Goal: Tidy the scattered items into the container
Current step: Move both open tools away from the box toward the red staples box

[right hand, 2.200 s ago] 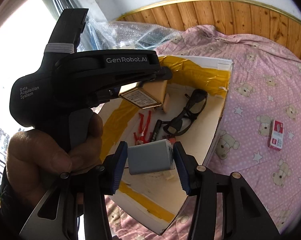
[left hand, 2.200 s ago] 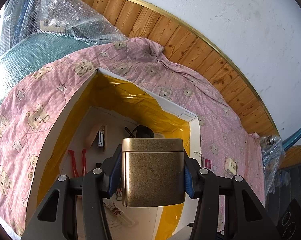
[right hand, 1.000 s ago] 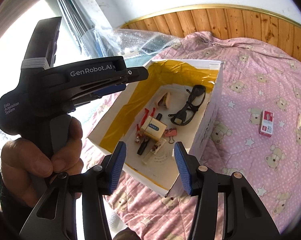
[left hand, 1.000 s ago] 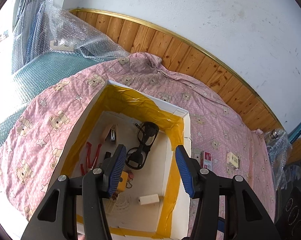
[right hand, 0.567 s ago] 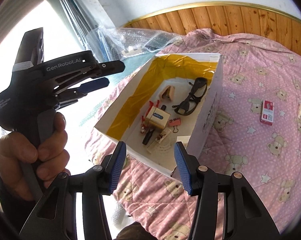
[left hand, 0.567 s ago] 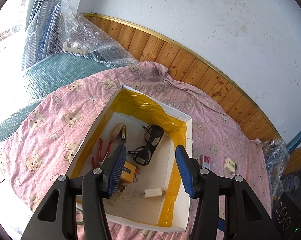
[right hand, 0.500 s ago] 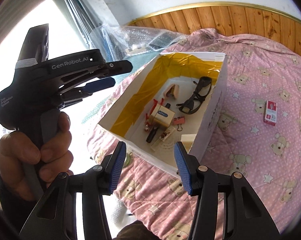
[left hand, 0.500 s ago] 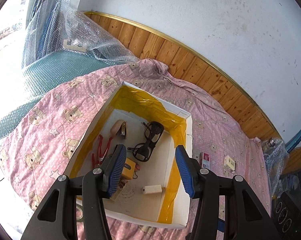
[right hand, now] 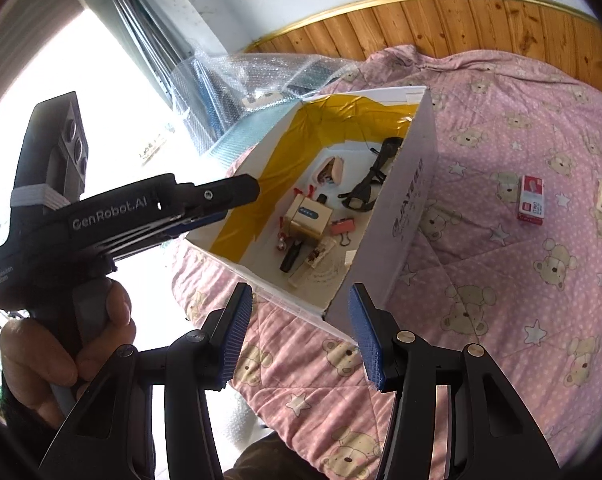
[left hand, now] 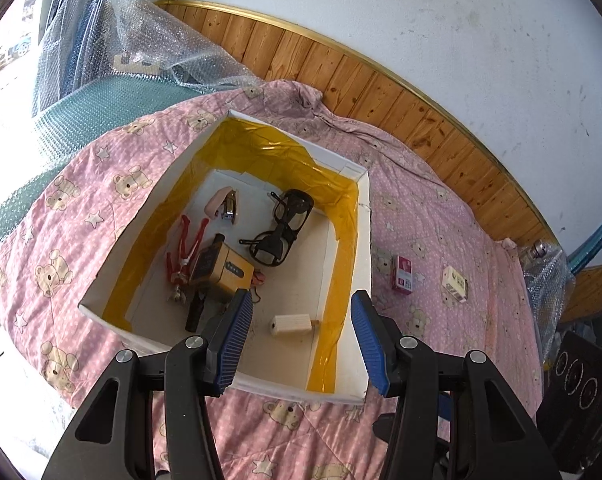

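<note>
Pink quilted bear-print bedspread [left hand: 441, 208] everywhere, with a white cardboard box [left hand: 363, 216] lined in shiny yellow tape sitting on it. Inside: black glasses [left hand: 281, 226], a gold tin [left hand: 225, 268], a small pale block [left hand: 291, 324]. Two little cartons [left hand: 403, 274] lie outside on the quilt. Left gripper [left hand: 301, 334] and right gripper [right hand: 301, 334] are both spread wide, empty.

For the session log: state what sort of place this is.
Most likely a bedroom in a home. A pink teddy-bear quilt covers what looks like a bed, with wood wainscoting under a white wall behind it and a bright window alongside.
</note>
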